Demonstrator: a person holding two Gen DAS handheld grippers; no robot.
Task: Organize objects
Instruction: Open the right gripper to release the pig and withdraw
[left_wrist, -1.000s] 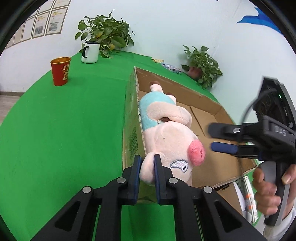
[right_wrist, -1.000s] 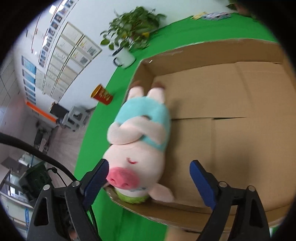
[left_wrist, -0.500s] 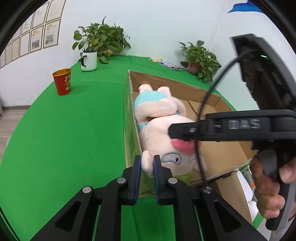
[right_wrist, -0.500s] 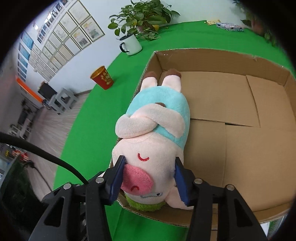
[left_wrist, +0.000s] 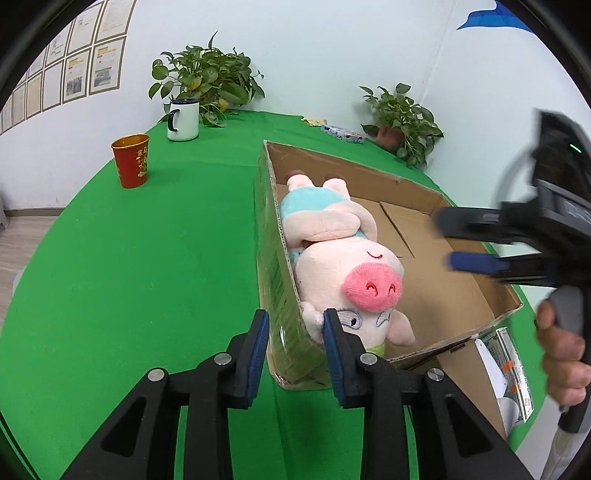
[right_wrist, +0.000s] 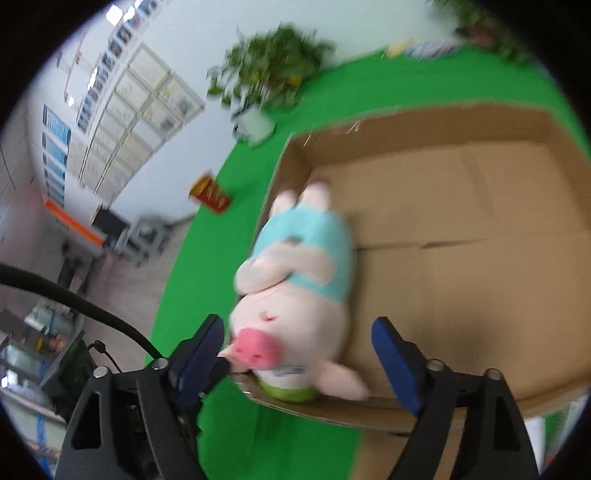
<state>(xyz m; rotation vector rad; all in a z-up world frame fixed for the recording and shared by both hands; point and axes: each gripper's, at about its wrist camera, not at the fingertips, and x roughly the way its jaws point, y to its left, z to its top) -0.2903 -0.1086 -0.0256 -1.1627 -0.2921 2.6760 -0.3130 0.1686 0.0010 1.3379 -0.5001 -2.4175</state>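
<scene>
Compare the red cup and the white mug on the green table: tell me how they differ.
The red cup is red with gold decoration and a gold inside; the white mug is plain white with a dark rim. The white mug has a dark handle; the red cup shows none. The red cup tapers toward its base; the white mug's sides run straight. The white mug stands farther back, against a potted plant. Both stand upright on the green table.

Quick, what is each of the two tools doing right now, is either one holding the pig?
Left tool: opening, letting go of the plush pig's ear.
Right tool: opening, wide apart, holding nothing.
</scene>
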